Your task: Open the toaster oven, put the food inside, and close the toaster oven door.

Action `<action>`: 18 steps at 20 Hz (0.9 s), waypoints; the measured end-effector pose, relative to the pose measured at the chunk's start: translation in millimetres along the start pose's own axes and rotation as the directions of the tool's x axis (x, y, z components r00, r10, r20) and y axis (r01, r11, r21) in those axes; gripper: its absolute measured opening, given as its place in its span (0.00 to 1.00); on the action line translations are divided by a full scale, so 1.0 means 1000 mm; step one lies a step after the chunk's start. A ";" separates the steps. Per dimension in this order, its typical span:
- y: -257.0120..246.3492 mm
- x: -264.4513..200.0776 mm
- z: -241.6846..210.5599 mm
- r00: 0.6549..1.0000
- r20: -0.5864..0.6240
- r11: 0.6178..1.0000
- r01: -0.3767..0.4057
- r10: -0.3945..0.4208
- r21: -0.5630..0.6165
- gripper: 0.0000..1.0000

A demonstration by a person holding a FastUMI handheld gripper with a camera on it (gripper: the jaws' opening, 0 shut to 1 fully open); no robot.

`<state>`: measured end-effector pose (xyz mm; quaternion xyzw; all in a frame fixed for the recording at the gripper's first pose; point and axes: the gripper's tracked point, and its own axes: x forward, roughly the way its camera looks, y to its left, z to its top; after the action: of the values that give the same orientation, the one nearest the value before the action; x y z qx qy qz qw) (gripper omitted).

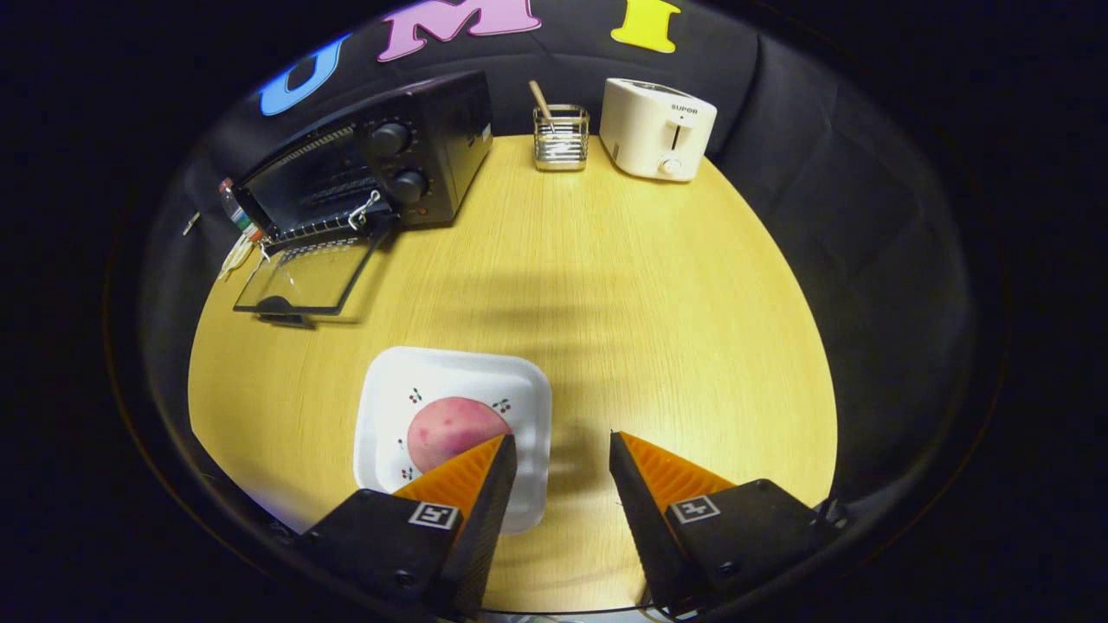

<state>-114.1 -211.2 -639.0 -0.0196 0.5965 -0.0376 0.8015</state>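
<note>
A black toaster oven (415, 156) stands at the far left of the round wooden table, its glass door (303, 277) folded down flat and open. A white square plate (394, 389) lies close by, carrying a round pinkish piece of food (446, 428). My gripper (563, 446) is open above the table, with nothing between its orange fingers. The left finger (472, 472) overlaps the plate's near right corner and hides part of the food; whether it touches is unclear. The right finger (662, 476) hangs over bare wood to the plate's right.
A cream toaster (658, 128) stands at the table's far edge, with a wire holder (561, 138) holding a wooden stick to its left. A small bottle (234, 208) sits behind the oven's left side. The wooden tabletop (658, 303) stretches between the plate and the far items.
</note>
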 end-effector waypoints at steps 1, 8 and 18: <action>0.001 0.005 -0.002 1.000 -0.016 1.000 -0.012 0.012 -0.001 0.72; 0.010 0.028 -0.014 0.990 -0.122 0.998 -0.070 0.071 0.008 0.35; 0.016 0.027 -0.022 0.972 -0.218 0.993 -0.105 0.090 -0.061 0.35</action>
<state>-126.4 -196.7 -672.5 -0.0149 0.6810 0.0214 0.7318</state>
